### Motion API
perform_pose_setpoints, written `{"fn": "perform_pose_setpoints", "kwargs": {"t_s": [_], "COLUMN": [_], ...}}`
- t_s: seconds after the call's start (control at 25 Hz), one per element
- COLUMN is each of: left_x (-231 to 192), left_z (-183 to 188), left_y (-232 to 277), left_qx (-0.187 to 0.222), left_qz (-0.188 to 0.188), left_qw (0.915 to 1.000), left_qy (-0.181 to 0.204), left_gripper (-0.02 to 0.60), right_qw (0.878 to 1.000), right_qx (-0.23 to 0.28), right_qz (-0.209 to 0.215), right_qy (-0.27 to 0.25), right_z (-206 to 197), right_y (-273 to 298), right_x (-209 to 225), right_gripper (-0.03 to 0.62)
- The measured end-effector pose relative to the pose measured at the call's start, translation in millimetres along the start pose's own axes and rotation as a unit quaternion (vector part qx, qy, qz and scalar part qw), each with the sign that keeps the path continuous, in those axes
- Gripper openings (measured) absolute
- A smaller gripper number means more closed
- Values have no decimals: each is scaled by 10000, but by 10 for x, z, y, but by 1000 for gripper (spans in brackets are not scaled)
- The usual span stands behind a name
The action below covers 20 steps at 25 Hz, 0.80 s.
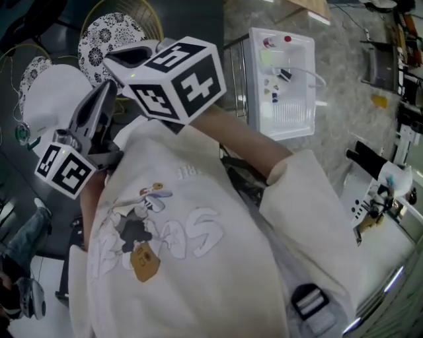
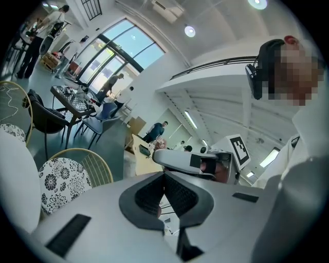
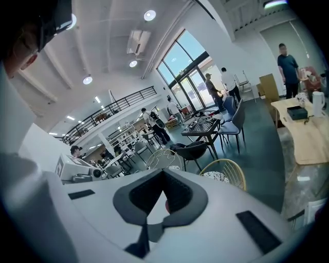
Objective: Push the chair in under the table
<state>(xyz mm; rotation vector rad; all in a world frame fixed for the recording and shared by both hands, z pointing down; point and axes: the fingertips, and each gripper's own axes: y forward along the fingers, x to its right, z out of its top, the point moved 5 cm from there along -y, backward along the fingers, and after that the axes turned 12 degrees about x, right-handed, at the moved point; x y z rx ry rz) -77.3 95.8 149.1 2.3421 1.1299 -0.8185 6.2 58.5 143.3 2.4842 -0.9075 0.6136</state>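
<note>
A dark grey-green floor [image 1: 198, 16] fills the top of the head view, giving way to pale marbled flooring at the upper right. The person's cream sweatshirt with a cartoon print [image 1: 198, 264] takes up most of the lower frame. At the left edge sits a white rounded top [image 1: 53, 99], which I take to be the table, though too little of it shows to be sure.

Just above it, in the upper left, stands the gold wire-backed chair with a black-and-white floral seat cushion [image 1: 109, 36]. A second chair of the same kind is partly visible further left. In the left gripper view the chair sits at the lower left, beside the white surface and not yet under it.

Both tools are held up at chest level, well clear of the chair. The left gripper [image 1: 104, 92], grey with a marker cube, has its jaws pressed together on nothing. The right gripper [image 1: 122, 58], at the upper middle of the frame, is likewise closed and empty.

The chair looks light and stiff, its thin metal rods probably slick against rubber pads. The cushion seems soft and may shift, so I would leave it alone. The top hoop of the backrest looks like the best place to clamp or press. Pushing there could tip so light a chair if its legs catch on the floor.
</note>
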Motion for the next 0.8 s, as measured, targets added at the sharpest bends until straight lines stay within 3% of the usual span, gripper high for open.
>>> {"fn": "perform_pose_setpoints", "kwargs": {"t_s": [0.4, 0.6, 0.8], "left_x": [-37, -71, 90], "left_z": [-77, -296, -277], "left_y": [38, -11, -71], "left_qx": [-203, -263, -319], "left_qz": [-80, -161, -276], "left_qw": [9997, 9994, 9990], "left_qy": [-133, -171, -154], "left_gripper": [8, 8, 8], "right_qw": [9999, 9993, 9995], "right_qx": [-126, -351, -274], "right_qz": [-73, -27, -107], "right_qy": [55, -104, -98], "right_z": [13, -254, -210], "right_y": [-6, -71, -185], "right_x": [56, 50, -76], "right_gripper": [8, 8, 8]}}
